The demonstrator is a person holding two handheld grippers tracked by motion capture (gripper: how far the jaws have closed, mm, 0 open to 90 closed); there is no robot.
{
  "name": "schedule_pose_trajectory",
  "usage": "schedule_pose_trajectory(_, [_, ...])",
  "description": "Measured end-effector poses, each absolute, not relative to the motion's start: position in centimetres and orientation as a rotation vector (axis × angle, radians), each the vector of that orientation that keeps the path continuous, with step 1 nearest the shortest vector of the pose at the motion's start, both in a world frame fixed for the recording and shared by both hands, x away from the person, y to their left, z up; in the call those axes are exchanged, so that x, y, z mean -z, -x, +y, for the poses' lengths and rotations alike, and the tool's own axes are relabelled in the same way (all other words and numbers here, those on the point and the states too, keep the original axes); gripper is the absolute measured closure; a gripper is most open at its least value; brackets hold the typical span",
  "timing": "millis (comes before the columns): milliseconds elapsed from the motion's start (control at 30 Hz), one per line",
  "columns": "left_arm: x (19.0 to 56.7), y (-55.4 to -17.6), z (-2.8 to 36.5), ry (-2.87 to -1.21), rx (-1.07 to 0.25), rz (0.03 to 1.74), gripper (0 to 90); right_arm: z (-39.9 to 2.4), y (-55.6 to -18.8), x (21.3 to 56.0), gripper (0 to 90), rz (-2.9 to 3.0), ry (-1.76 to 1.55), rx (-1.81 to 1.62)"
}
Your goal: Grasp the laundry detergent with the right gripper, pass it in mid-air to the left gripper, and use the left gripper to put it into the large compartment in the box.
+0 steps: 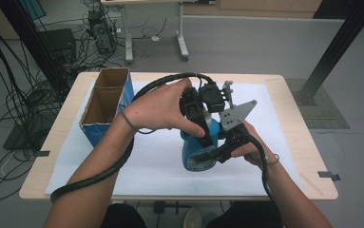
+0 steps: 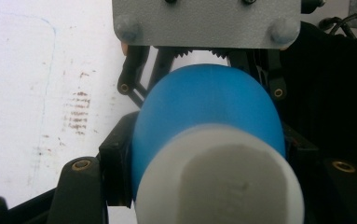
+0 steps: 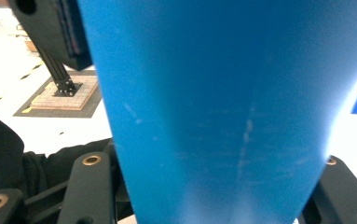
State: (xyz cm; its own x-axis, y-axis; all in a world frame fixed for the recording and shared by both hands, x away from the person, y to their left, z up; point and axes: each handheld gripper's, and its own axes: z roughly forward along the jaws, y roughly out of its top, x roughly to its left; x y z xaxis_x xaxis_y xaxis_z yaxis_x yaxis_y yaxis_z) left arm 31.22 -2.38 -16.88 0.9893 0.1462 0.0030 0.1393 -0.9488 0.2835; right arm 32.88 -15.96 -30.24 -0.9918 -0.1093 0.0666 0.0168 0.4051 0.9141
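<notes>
As we look down from the high view, both grippers, left (image 1: 207, 134) and right (image 1: 216, 153), clamp a smooth blue bottle (image 1: 192, 153) near the tabletop's (image 1: 293, 123) front edge, beside a cardboard box (image 1: 104, 102). Left gripper view: rounded blue body, matte white cap (image 2: 223, 182). Right gripper view: glossy, tapering blue plastic (image 3: 223, 112).

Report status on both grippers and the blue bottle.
Left gripper and right gripper both shut on blue bottle. White cap on. Cardboard box off left, not blocking.
</notes>
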Motion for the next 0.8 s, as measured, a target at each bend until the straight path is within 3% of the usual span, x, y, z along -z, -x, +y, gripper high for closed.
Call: schedule_pose_trajectory(800, [17.07, -31.42, -2.50, -2.862, -0.064, 0.203, 37.8, -15.94, -33.15, 30.81, 41.3, -2.538, -0.076, 1.692])
